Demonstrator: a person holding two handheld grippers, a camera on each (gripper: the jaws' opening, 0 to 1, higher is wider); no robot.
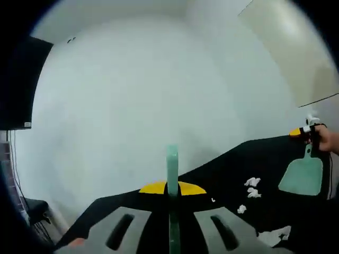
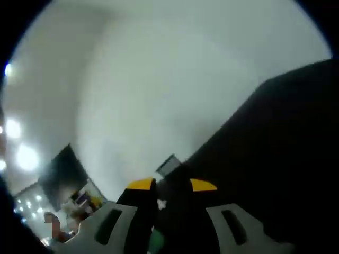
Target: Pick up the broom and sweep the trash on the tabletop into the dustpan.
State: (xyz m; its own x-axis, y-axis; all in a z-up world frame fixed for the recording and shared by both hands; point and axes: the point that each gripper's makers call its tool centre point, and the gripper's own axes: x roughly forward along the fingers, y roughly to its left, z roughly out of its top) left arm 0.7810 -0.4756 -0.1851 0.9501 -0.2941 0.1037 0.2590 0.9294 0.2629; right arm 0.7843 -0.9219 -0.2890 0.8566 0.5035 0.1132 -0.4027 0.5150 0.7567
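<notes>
Left tool (image 1: 170,198) clamped on green broom handle (image 1: 172,174), handle upright between jaws. Right tool (image 1: 306,132), seen far right, grips dustpan (image 1: 302,174) by stem. Paper trash (image 1: 253,188) on black worktop (image 1: 222,174), between broom and dustpan; sweep runs rightward.

Between your left gripper (image 1: 170,196) fingers you have a pale mint-green handle (image 1: 172,174), edge on; the jaws are light grey with dark slots and yellow tips. Ahead of them the tabletop (image 1: 233,169) is black, dotted with white scraps of trash (image 1: 252,187). Far right of those fingers, the green dustpan (image 1: 302,175) hangs from your right gripper (image 1: 302,132), yellow-tipped there. In the right gripper view your right fingers (image 2: 141,184) are grey, yellow-capped, with a hint of green low between them, against the black table and a whitish-grey wall (image 2: 175,90).
</notes>
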